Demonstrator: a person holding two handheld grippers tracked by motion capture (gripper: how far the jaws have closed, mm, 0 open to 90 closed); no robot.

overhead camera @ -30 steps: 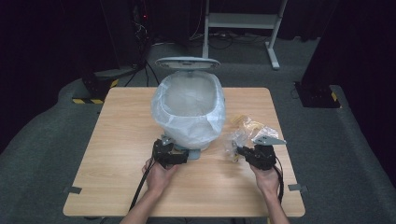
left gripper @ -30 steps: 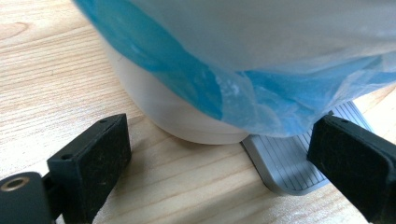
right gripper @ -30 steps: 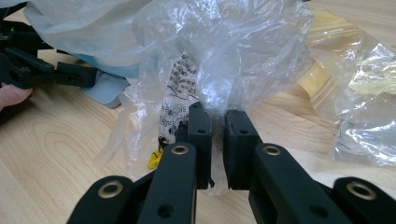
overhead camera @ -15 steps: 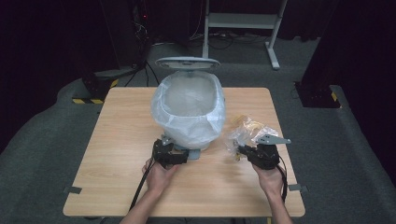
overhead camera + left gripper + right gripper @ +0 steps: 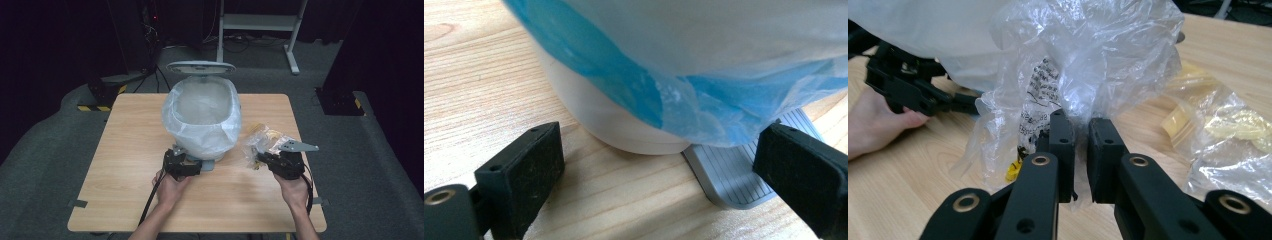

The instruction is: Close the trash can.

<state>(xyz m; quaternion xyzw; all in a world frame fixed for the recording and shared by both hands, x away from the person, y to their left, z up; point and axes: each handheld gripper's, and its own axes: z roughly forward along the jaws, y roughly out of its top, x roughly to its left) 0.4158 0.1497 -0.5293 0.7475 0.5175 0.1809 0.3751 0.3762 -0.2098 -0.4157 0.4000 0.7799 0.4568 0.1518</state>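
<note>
Wooden table (image 5: 125, 165), light grain, bearing at its centre a white pedal bin (image 5: 202, 117) with its lid (image 5: 200, 66) raised upright at the far side and a pale bluish-white liner bag (image 5: 200, 135) folded out over the rim and down the sides. In the left gripper view the liner (image 5: 704, 95) hangs low over the bin's white base (image 5: 624, 135), and a grey ribbed foot pedal (image 5: 734, 175) juts out from beneath it onto the table. Left gripper (image 5: 186, 162): set at the near foot of the bin, jaws spread wide, one to each side of the base and pedal, pads pressing on nothing. Right gripper (image 5: 261, 159): held to the right of the bin, near the table's right edge, grey three-cornered plate on top; jaws drawn nearly together and pinching a fold of crumpled clear plastic bag (image 5: 1088, 65), which rises above the fingertips in the right gripper view and carries black print on a white label inside. Just beyond it, lying flat on the table, further clear wrapping with pale yellow contents (image 5: 1228, 125). The crumpled bag (image 5: 260, 142) sits close beside the bin's right flank. The other hand (image 5: 873, 130) rests on the table with its gripper, at the left of the right gripper view.
</note>
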